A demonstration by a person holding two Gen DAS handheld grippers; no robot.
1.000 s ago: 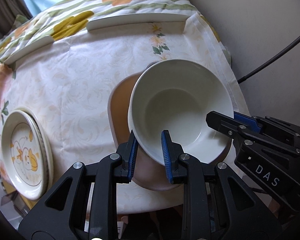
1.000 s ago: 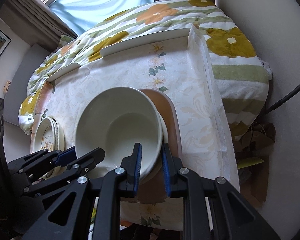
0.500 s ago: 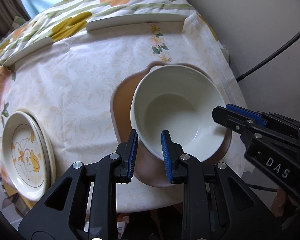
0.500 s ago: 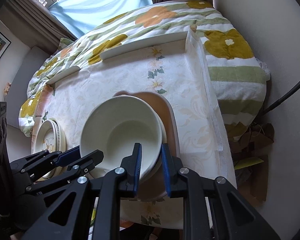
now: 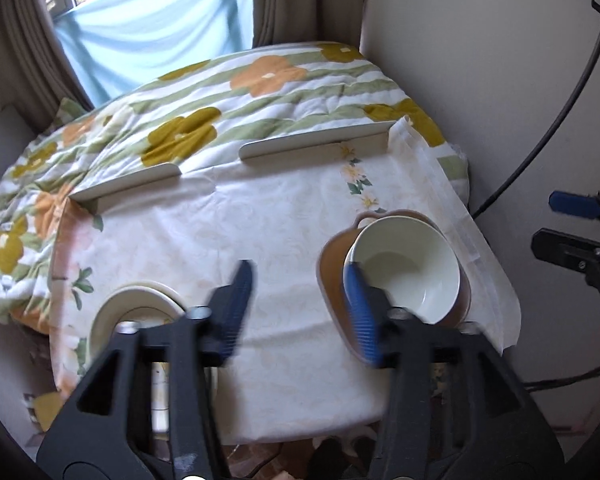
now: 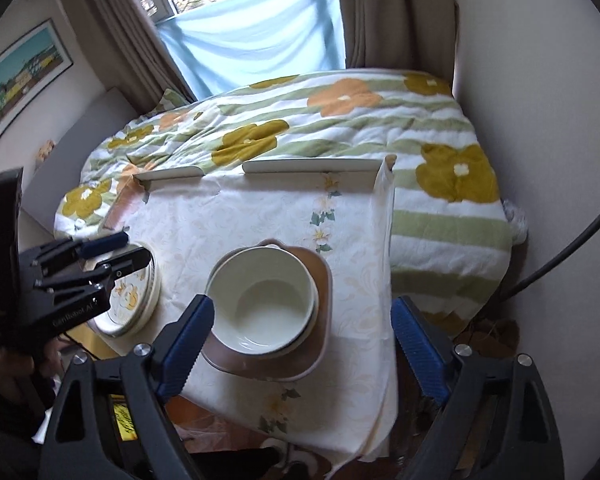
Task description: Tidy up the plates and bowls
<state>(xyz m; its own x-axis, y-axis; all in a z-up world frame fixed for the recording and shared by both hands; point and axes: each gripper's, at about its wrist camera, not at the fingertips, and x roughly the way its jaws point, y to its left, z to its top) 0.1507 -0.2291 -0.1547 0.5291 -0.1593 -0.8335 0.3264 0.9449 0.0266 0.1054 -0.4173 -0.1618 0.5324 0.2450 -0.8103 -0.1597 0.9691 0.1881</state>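
Bowls (image 6: 262, 306) sit nested on a brown plate (image 6: 320, 276) near the counter's (image 6: 260, 216) front edge, free of both tongs. Right tongs (image 6: 304, 344) hang above them, jaws opening, nothing between; left tongs (image 5: 300, 312) likewise are opening and empty. Farther left lies a stack of printed plates (image 6: 134, 300). Glazed ceramic looks stiff, slick and breakable, likely fairly heavy stacked; best pinched at the rim, inside and out.

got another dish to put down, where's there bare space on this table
Bare cloth runs between the stacked plates and the brown plate carrying the white bowl, and widens toward the far rail. The near edge by both stacks is crowded.
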